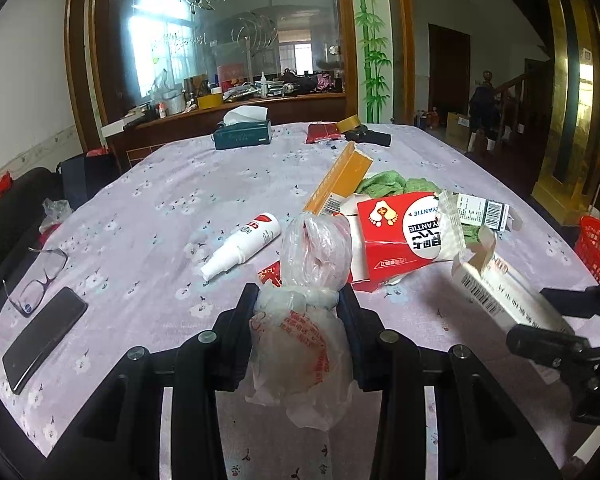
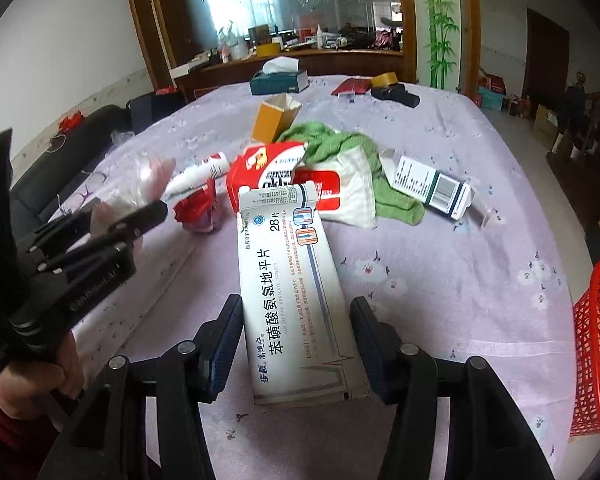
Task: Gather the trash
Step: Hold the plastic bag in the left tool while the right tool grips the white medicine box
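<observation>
Lilac floral cloth covers the dining table (image 1: 148, 208), a glass-fronted wooden partition rising behind it. At centre, the left gripper (image 1: 298, 300) pinches a crumpled plastic bag (image 1: 300, 344) printed in red, both pads pressed into its knotted neck, the bag's loose end ballooning ahead of the jaws and its body sagging beneath them. To that claw's right, the right gripper (image 2: 296, 340) is clamped on a white pill carton (image 2: 296, 288), which is held lengthwise between the jaws with its torn-open end pointing away. Ahead of both claws lies the remaining litter: a red-and-white box (image 1: 396, 240), an orange carton (image 1: 340, 180), a green cloth (image 2: 340, 148), a white spray bottle (image 1: 244, 246) and a barcode-marked box (image 2: 432, 188). Far right of the right claw, past the table's edge, stands a red mesh basket (image 2: 596, 344), seemingly the bin. Left of the left claw rest spectacles (image 1: 44, 276) and a phone (image 1: 44, 340), evidently not rubbish. With both loads secured, the sensible course is to carry each over the basket rim before releasing, keeping the carton's open end raised and the bag's slack clear of the table litter.
</observation>
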Demonstrator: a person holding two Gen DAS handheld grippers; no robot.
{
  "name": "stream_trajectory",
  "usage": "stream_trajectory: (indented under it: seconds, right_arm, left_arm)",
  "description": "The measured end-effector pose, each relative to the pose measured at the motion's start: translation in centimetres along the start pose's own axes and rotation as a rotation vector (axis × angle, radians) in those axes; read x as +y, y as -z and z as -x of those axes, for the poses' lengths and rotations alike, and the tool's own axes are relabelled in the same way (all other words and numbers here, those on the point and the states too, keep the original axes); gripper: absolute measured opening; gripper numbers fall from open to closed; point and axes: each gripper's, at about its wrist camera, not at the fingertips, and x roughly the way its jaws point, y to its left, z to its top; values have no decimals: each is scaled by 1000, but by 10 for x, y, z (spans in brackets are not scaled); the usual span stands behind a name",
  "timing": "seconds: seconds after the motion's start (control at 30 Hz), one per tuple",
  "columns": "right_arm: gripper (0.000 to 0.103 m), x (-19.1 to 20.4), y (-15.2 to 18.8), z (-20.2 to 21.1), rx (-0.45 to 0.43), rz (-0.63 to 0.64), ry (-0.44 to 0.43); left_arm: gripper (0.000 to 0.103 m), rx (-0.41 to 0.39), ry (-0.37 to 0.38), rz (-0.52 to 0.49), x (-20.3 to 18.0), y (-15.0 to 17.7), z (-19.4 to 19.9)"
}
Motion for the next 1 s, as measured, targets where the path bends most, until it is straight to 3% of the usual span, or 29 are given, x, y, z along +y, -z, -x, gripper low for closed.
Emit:
stream_trajectory:
  seconds: [1.0]
  right_arm:
    - [59, 5, -7, 15, -29, -9, 14]
  left_arm:
    - [38, -29, -15, -44, -9, 0, 11]
